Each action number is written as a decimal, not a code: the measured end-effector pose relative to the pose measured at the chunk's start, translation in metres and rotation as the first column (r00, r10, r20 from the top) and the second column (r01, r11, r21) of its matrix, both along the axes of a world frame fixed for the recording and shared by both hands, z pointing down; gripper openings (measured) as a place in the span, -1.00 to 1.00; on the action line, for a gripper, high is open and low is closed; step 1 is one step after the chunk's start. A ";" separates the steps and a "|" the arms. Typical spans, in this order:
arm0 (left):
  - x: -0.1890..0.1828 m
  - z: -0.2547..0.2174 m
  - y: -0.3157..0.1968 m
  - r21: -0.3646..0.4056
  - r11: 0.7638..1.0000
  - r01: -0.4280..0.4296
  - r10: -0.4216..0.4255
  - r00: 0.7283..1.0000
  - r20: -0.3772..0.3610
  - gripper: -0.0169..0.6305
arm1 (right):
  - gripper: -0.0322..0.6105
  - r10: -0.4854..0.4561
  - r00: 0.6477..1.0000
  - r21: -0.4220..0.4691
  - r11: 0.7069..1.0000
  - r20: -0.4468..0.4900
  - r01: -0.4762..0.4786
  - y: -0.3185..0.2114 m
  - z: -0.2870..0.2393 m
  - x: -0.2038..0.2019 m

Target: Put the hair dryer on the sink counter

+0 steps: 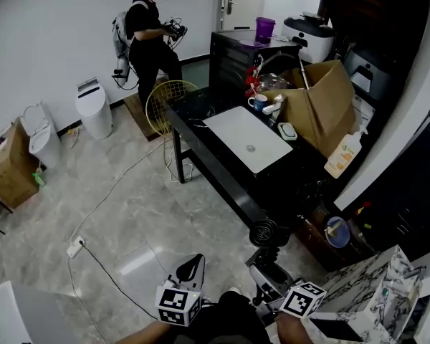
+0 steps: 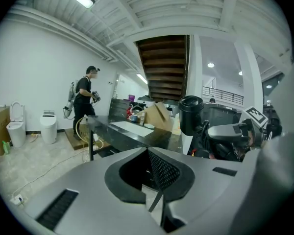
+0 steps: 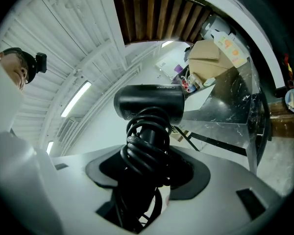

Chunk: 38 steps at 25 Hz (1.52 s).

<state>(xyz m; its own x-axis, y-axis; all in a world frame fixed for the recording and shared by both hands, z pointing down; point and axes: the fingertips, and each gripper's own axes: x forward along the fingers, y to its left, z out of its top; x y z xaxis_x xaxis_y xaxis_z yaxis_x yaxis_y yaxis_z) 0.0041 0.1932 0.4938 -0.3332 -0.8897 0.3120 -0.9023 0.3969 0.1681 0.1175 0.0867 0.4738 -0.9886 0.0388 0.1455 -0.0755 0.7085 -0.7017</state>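
Far to the left of the long black counter (image 1: pixel 272 185), one closed brown cardboard box (image 1: pixel 9 167) stands on the pale marble floor (image 1: pixel 129 213). Between that box and the counter are two white toilets, the left toilet (image 1: pixel 39 136) and the right toilet (image 1: pixel 94 109). One person in black clothes (image 1: pixel 149 38) stands beyond the counter's far end.

The grey left claw (image 1: pixel 198 259), carrying one marker cube, is held low in front of the body and short of the counter's near end. It points towards the counter and tips slightly downward. Its jaws meet at the tips with nothing between them.

The grey right claw (image 1: pixel 267 258), also with one marker cube, sits beside it and closer to the counter's near end, pointing almost level. Its jaws stand wide, clamped on the handle of the one black hair dryer (image 1: pixel 264 233), which has its cord coiled round the handle. The dryer is upright with its barrel above the claw, in the air just short of the counter's near end and not resting on it.

Set in the counter is one white rectangular sink (image 1: pixel 247 138). One white mug (image 1: pixel 258 103) stands beyond the sink, one open tan cardboard box (image 1: pixel 322 106) to its right, and one pale orange bottle (image 1: pixel 342 155) by the counter's right edge
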 end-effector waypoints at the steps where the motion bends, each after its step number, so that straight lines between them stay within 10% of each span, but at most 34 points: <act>1: -0.005 0.003 0.001 -0.005 1.000 0.006 -0.006 1.000 -0.007 -0.92 | -0.09 -0.004 1.000 -0.002 1.000 -0.004 0.004 -0.001 0.002 -0.006; 21: -0.148 0.029 -0.145 -0.098 0.995 -0.013 0.013 1.000 0.002 -0.92 | -0.09 0.038 0.997 -0.021 0.999 -0.060 -0.039 -0.148 0.037 -0.149; 38: -0.203 0.034 -0.304 -0.163 0.968 -0.189 0.194 0.981 0.014 -0.92 | -0.10 0.321 0.908 -0.014 0.942 -0.268 -0.337 -0.307 0.077 -0.187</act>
